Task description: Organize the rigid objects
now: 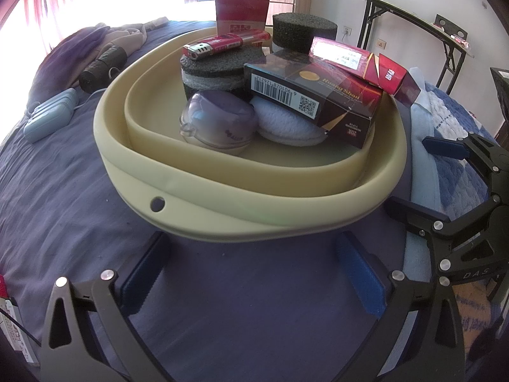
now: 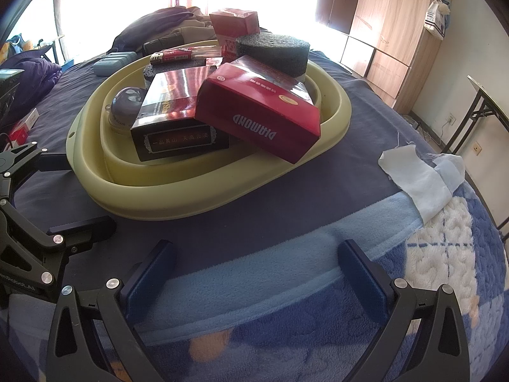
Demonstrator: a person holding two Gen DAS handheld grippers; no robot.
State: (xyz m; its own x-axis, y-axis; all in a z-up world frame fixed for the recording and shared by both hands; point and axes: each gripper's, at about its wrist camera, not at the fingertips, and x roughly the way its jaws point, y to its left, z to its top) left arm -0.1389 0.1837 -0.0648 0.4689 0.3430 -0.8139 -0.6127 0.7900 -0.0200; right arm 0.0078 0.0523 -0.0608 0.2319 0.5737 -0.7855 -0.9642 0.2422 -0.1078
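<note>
On the dark blue bedsheet (image 1: 63, 197) ahead of me sits the pale yellow-green collapsible plastic basin (image 1: 222, 219), and the things I am sorting are all piled inside it. My left gripper (image 1: 251, 273) hovers just short of the basin's near rim, its blue-padded fingers (image 1: 359, 280) spread wide with nothing between them. My right gripper (image 2: 254, 280) is likewise released and empty, hanging over the light blue fleece blanket (image 2: 254, 273) beside the basin; from the left wrist view I can see it off to my right, jaws apart.

Inside the basin, the black carton with a barcode and gold lettering (image 1: 318, 102) lies tilted across a white fluffy puff (image 1: 286, 124), and a red rectangular box printed DIAMOND (image 2: 261, 108) leans on top of that carton, reaching over the basin's far-right rim. Near the front wall rests a small purple jar under a clear domed lid (image 1: 219, 124), touching the puff. Behind it a dark grey foam disc (image 1: 213, 70) carries a red lighter with a silver head (image 1: 226, 44). A second black foam disc (image 1: 303, 30) sits higher at the back, next to a small red cube-shaped box (image 1: 241, 9).

Outside the basin, on the sheet, lie a pale blue power strip (image 1: 51, 114) and a white cloth (image 2: 420, 175) on the blanket.
</note>
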